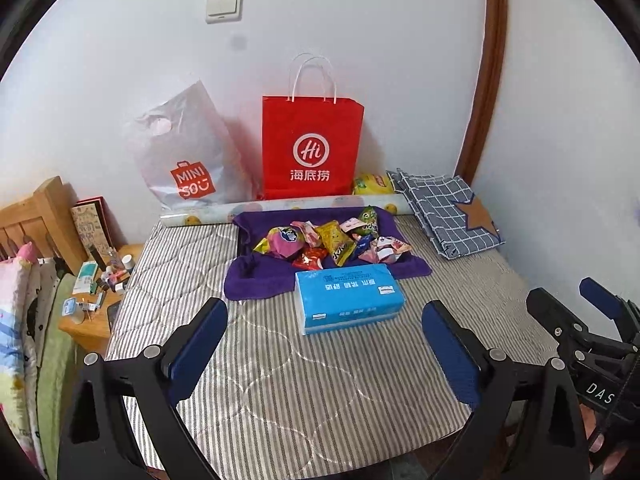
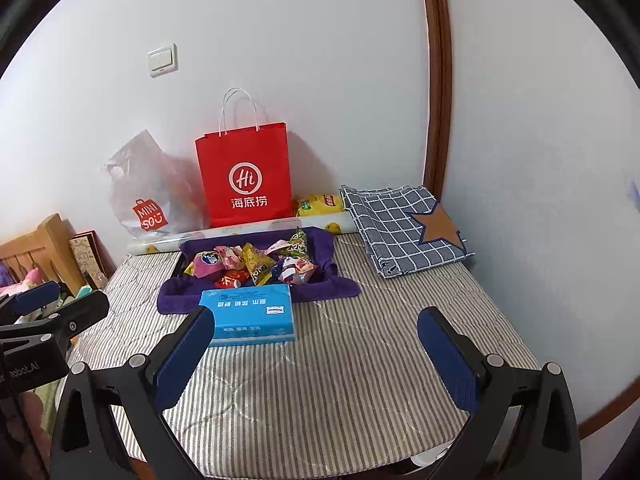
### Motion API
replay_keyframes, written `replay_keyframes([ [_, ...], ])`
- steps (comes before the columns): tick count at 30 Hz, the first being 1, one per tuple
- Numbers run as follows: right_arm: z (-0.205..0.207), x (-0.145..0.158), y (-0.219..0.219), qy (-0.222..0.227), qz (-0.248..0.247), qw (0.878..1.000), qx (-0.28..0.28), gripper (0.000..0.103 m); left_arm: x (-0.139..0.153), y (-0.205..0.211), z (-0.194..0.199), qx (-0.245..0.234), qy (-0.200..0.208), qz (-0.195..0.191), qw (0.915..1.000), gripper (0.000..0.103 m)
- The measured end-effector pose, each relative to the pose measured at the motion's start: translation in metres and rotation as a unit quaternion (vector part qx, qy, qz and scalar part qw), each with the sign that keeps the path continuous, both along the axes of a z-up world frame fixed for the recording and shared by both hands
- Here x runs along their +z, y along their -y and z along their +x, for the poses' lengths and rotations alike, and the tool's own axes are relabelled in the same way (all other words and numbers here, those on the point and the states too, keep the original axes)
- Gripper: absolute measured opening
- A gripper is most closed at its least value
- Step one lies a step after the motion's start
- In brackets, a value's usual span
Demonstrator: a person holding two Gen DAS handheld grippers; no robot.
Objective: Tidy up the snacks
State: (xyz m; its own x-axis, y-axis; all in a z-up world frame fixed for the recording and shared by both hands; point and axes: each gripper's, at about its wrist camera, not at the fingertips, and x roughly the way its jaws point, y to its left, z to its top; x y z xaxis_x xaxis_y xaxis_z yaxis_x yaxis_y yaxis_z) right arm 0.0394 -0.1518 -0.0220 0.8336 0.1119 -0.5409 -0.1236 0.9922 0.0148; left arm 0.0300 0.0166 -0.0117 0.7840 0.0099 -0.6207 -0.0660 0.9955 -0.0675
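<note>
Several colourful snack packets [image 1: 334, 242] [image 2: 256, 262] lie heaped on a purple towel [image 1: 256, 280] [image 2: 176, 296] near the back of a striped mattress. A blue tissue pack [image 1: 346, 298] [image 2: 250, 316] lies just in front of the heap. My left gripper [image 1: 326, 320] hovers open over the near mattress, well short of the pack, nothing between its fingers. My right gripper [image 2: 318, 330] is open too, level with the pack's right side, empty. It also shows at the right edge of the left wrist view as the right gripper [image 1: 568, 300].
A red paper bag [image 1: 312, 144] [image 2: 246, 174] and a white plastic bag [image 1: 180, 152] [image 2: 150, 196] stand against the wall. Folded checked cloth [image 1: 448, 208] [image 2: 404, 228] lies back right, a yellow packet [image 1: 372, 184] beside the red bag. A cluttered wooden nightstand [image 1: 96, 292] stands left.
</note>
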Motion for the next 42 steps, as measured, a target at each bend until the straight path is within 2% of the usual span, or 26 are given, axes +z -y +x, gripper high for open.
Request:
replay_keyframes([
  [42, -0.0091, 0.0061, -0.0030, 0.002, 0.000, 1.000, -0.001, 0.103, -0.0040, -0.0011, -0.0034, 0.005, -0.007, 0.001, 1.0000, 0.097],
])
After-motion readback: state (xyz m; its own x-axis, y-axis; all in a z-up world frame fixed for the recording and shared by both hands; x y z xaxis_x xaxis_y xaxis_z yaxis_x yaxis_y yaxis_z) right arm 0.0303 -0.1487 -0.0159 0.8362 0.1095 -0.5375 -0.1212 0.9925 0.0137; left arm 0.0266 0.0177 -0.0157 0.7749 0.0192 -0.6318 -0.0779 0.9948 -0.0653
